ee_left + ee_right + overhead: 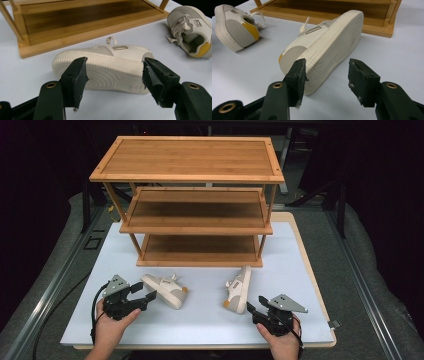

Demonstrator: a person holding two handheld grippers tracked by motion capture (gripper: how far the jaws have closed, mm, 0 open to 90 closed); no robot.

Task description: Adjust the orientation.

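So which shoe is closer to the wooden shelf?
The right shoe: its toe nearly reaches the wooden shelf base, by the right gripper. The left shoe lies farther out.

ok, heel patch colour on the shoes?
Mustard yellow on each shoe; heel patch shows best in the left gripper view.

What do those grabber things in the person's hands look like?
Each hand holds a black two-jaw tool. The left gripper and the right gripper both carry a grey three-cornered plate on top, and a black cable trails from each. Up close, the left gripper's jaws are chunky black blocks with flat, scuffed pads and brass-coloured rings near their bases. No sleeves show; the forearms are bare.
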